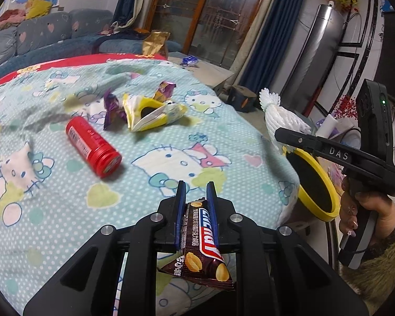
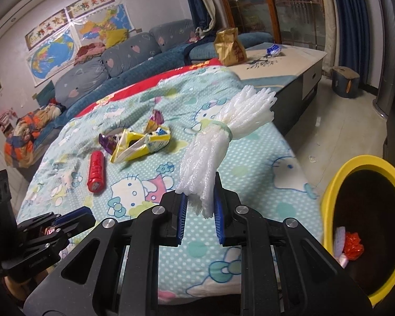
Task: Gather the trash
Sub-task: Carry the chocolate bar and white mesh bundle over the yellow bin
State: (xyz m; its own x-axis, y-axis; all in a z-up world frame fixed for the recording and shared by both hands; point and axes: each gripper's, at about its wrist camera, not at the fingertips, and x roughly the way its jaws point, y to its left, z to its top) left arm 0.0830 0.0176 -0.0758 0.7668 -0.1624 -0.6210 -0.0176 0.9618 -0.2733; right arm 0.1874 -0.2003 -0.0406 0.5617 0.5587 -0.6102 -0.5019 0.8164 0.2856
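My left gripper (image 1: 196, 188) is shut on a brown candy bar wrapper (image 1: 201, 239) and holds it above the near edge of the Hello Kitty sheet (image 1: 158, 137). My right gripper (image 2: 200, 184) is shut on a white foam net bundle (image 2: 221, 134), which also shows in the left wrist view (image 1: 279, 118), just left of the yellow bin (image 2: 334, 184). The yellow bin (image 1: 321, 184) holds a red scrap (image 2: 352, 245). On the sheet lie a red bottle (image 1: 93, 146), a yellow wrapper (image 1: 152, 115) and a purple wrapper (image 1: 113, 110). They also show in the right wrist view: bottle (image 2: 96, 171), yellow wrapper (image 2: 142, 144).
A brown paper bag (image 2: 229, 43) and a blue wrapper (image 2: 273, 50) sit on a low cabinet (image 2: 297, 60) beyond the sheet. A blue sofa (image 2: 118, 63) runs along the far side. Tiled floor (image 2: 342, 131) lies to the right around the bin.
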